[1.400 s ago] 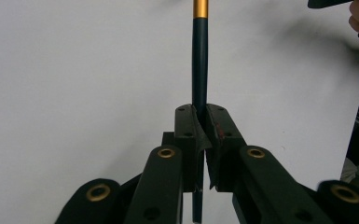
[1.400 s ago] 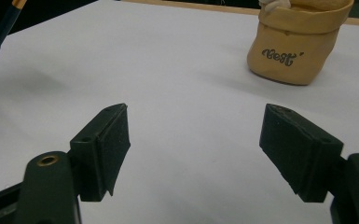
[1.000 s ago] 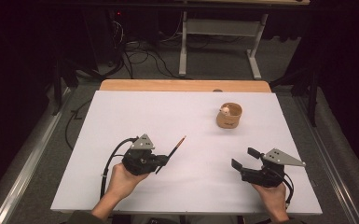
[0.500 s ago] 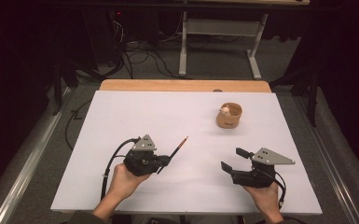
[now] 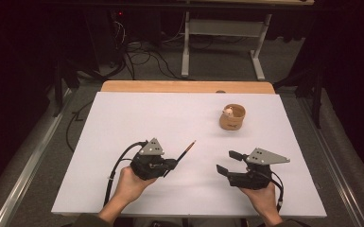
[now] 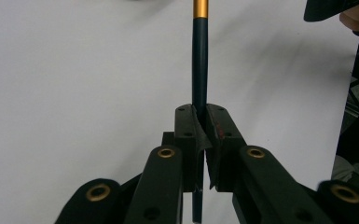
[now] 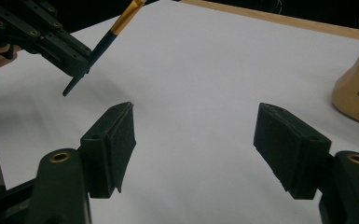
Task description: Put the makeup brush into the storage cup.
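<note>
**Brush clamped in your left gripper, right jaws wide and empty**

Your left gripper (image 5: 171, 164) sits at about 7 o'clock on the white table (image 5: 137, 118), and its jaws are pinched tight on a thin dark brush (image 5: 183, 154). In the left gripper view the dark handle (image 6: 199, 70) runs straight up from between the two pads, with a gold band near the top edge of the frame and a short stub of handle poking out below the pads. From the high view the brush slants up toward 1 o'clock from the gripper, its pale tip clear of the table's other things.

Your right gripper (image 5: 229, 162) is at about 5 o'clock, well apart from the left one, and points toward it. Its jaws have just been closing a little, yet they stand wide with only bare table between the pads (image 7: 116, 140). Nothing touches them.

The tan cup (image 5: 232, 117) stands upright at about 2 o'clock, well beyond both grippers, with a small white figure (image 5: 227, 111) at its rim. In the right gripper view it shows at the right edge (image 7: 358, 88), and your left gripper with the brush shows at upper left (image 7: 103, 44).
</note>
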Motion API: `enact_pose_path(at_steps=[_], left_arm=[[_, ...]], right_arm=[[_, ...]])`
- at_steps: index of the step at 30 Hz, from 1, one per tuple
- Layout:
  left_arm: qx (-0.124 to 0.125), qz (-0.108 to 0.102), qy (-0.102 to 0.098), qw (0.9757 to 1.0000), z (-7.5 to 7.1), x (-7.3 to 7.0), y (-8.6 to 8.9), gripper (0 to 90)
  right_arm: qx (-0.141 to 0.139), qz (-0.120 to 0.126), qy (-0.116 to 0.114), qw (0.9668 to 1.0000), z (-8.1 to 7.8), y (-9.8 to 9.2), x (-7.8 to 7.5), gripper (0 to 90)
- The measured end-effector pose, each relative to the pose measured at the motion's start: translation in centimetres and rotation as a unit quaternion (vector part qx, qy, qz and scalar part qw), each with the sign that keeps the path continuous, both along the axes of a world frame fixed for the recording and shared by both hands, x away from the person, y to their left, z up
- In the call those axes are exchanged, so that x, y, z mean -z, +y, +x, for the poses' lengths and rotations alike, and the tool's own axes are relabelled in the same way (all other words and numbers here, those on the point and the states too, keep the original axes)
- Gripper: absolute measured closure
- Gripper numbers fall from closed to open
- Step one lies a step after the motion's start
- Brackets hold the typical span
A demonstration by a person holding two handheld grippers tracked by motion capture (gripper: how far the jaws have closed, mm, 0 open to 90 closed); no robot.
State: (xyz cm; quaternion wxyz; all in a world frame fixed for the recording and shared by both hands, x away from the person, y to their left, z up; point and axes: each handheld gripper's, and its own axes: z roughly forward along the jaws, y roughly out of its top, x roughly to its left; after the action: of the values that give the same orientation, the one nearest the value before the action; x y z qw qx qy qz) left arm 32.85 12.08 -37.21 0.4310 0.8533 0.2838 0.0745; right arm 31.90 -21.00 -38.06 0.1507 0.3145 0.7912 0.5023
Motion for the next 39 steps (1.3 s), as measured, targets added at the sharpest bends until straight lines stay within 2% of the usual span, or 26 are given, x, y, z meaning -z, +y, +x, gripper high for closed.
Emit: enact_pose_path(at_steps=[7,13,19,39], left_arm=[[0.003,0.000,-0.004,1.0000,0.0,0.0,-0.3,83.7],[0.006,0.001,-0.007,1.0000,0.1,0.1,-0.6,83.8],[0.011,0.008,-0.026,0.9996,-0.3,-0.2,-1.3,83.8],[0.023,0.009,-0.036,0.9991,-0.3,-0.1,-1.9,83.7]], right_arm=[[-0.012,0.011,-0.003,0.9999,0.1,0.7,-0.2,35.9],[-0.035,0.009,0.010,0.9993,0.6,2.4,0.0,35.7],[-0.044,0.010,0.017,0.9988,0.7,3.5,0.1,33.7],[-0.069,0.038,0.037,0.9962,1.2,4.6,0.0,38.0]])
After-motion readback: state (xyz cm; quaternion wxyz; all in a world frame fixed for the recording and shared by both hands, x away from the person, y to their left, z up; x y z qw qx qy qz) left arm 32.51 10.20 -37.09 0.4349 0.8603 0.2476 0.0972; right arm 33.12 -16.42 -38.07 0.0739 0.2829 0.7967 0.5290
